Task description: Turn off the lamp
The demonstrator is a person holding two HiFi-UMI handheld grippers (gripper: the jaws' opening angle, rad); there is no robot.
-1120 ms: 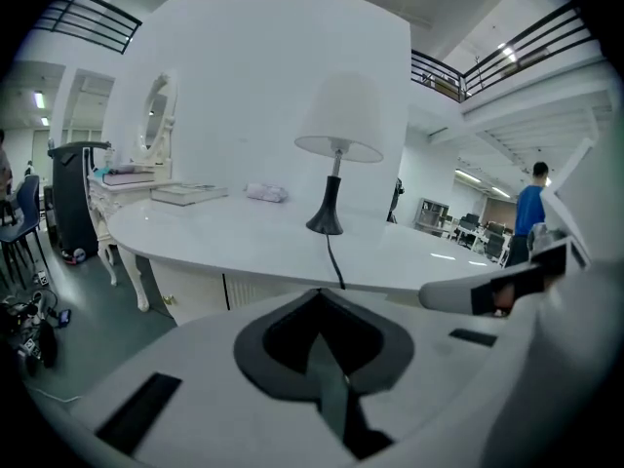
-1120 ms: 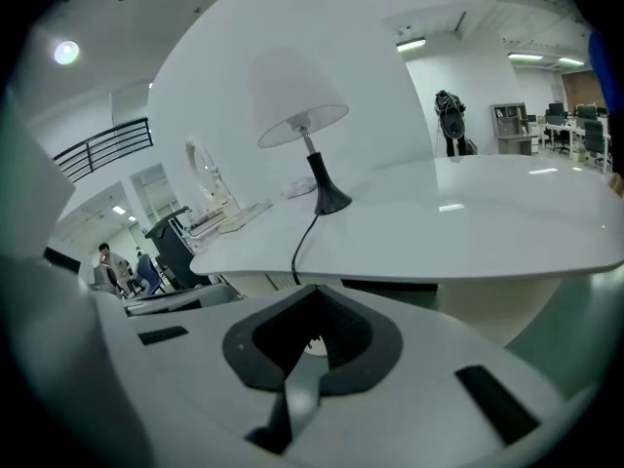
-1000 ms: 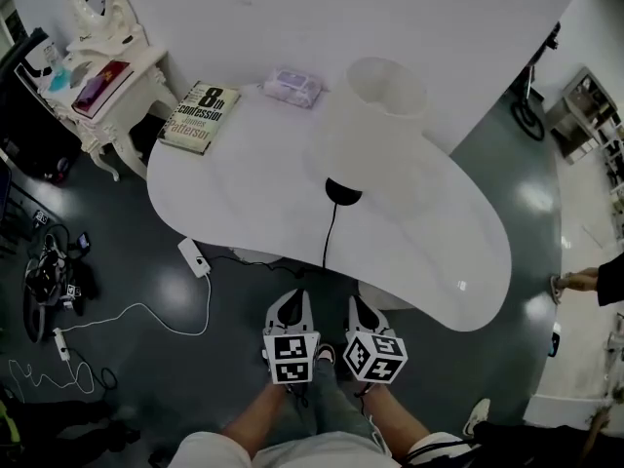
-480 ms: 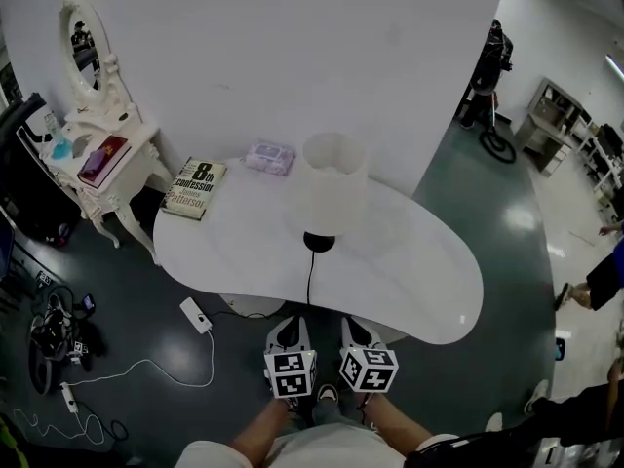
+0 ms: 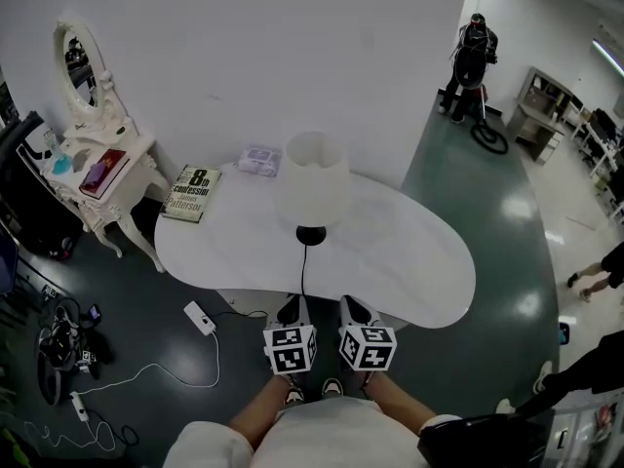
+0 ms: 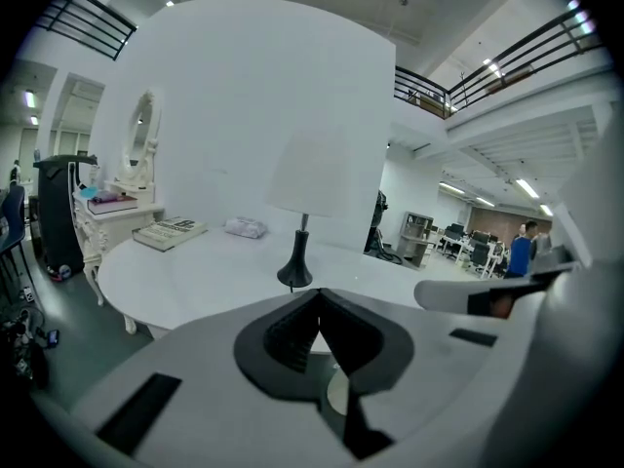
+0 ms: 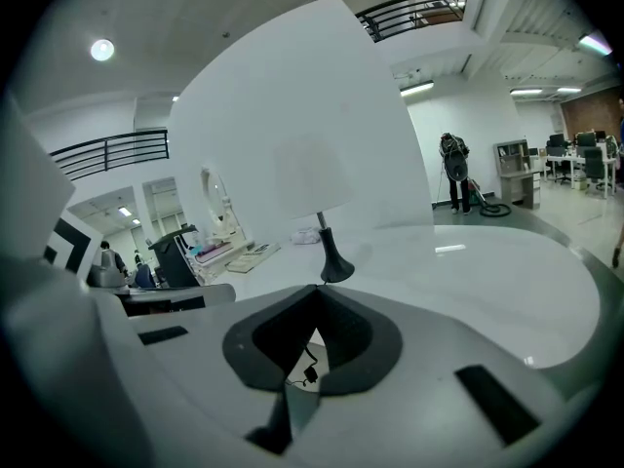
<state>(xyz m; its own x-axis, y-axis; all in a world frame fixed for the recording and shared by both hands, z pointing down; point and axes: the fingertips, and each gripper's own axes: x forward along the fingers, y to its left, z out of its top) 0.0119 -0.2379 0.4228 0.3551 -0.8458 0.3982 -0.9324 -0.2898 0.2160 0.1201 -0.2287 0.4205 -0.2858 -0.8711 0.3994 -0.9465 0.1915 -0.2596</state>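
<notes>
Now, table [image 5: 409, 252]: white, curved top.
Lamp [image 5: 312, 178]: upright at table's middle, white shade, black base.
Left gripper [image 5: 291, 312]: above table's near edge, jaws closed, empty.
Right gripper [image 5: 356, 310]: same near edge, jaws closed, empty.
Book [image 5: 192, 193]: flat at table's left end.

Soft, dimmish overhead light, sharp focus, fisheye bending with black corners.
</notes>
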